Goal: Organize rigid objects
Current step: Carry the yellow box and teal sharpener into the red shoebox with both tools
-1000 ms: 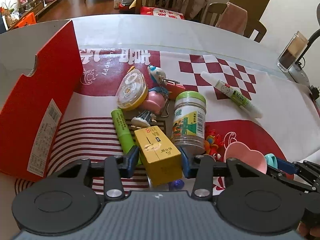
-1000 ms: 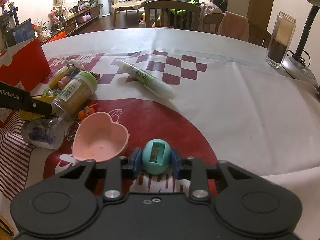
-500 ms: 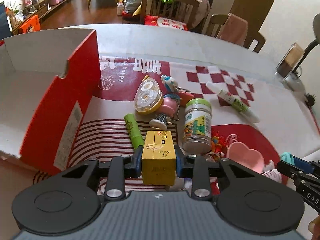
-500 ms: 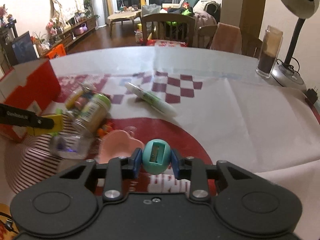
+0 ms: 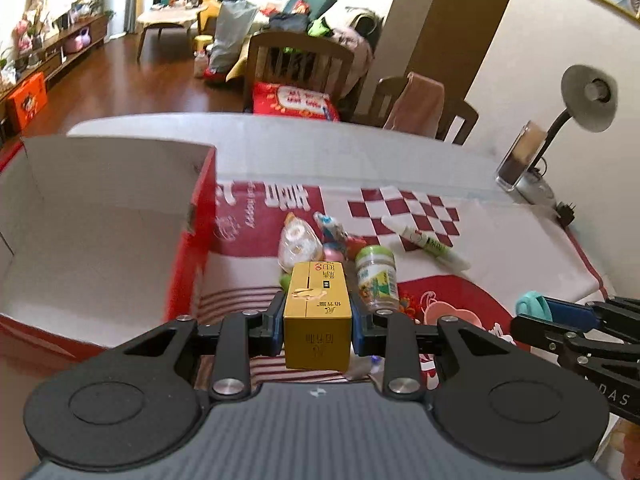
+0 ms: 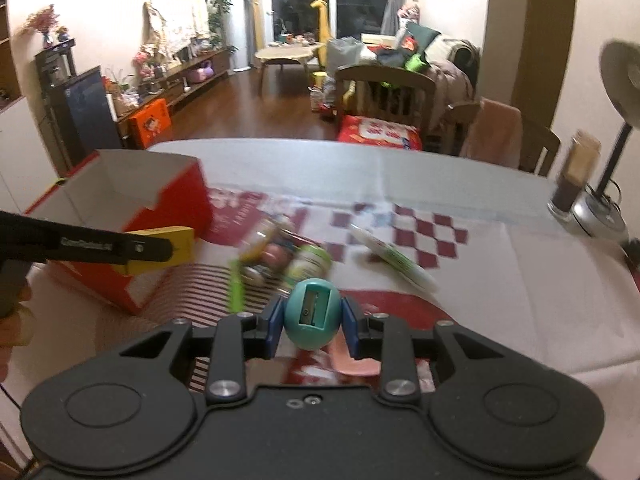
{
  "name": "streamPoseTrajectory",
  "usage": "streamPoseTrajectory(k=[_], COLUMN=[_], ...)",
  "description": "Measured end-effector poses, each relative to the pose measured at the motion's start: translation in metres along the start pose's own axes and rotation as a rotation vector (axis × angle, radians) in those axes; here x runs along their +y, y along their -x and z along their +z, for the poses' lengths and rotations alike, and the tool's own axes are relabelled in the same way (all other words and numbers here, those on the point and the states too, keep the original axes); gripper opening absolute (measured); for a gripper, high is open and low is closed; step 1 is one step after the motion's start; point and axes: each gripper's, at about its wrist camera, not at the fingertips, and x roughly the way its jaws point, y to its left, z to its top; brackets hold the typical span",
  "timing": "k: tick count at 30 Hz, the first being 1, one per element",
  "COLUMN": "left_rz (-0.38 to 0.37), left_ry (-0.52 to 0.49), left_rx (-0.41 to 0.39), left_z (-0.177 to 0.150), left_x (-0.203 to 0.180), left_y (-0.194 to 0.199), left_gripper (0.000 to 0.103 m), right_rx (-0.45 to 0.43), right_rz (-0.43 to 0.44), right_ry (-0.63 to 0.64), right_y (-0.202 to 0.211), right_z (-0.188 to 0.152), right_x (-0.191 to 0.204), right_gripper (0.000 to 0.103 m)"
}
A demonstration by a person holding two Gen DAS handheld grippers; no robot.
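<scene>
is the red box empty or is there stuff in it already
Empty as far as shown: the red box is open on top, and only bare white floor and walls show inside. Its near corner is hidden.

Both grippers raised above the table, each clamped on something.

The left gripper [image 5: 318,322] points forward with its blue-padded fingers [image 5: 273,320] pressed flat against the two sides of a yellow box [image 5: 318,316], held level; from the right wrist view it reaches in from the left edge, the person's hand [image 6: 14,316] behind it; the right gripper [image 6: 312,322] has its fingers [image 6: 349,328] closed on a teal sharpener [image 6: 313,314]; it sits to the right of the left gripper, apart from it.
</scene>
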Motion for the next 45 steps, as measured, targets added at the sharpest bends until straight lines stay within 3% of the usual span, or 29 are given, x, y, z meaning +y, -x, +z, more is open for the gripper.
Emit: streamPoseTrajectory(k=[10,22,33,45], left_rz=[0.005,0.035,0.106,0.147], left_ry=[-0.012,-0.009,-0.026,-0.052], left_rx=[-0.042,-0.046,0.026,0.121], left_z=[0.017,0.028,0.04,0.047], left_x=[0.066,0.153,0.226,0.267], left_y=[0.033,0.05,0.017,-0.034], left_gripper=[0.03,0.03,0.03,0.03], right_rx=[-0.029,-0.011,0.079,0.243], right_rz=[0.05,0.096,0.124,0.103], right_ry=[0.068,0.125,0.138,0.158], right_y=[-0.008,-0.054,-0.117,-0.198], right_z=[0.036,0.067,0.085,0.082], right_x=[0.083,0.168,0.219,0.255], right_gripper=[0.03,0.03,0.03,0.03])
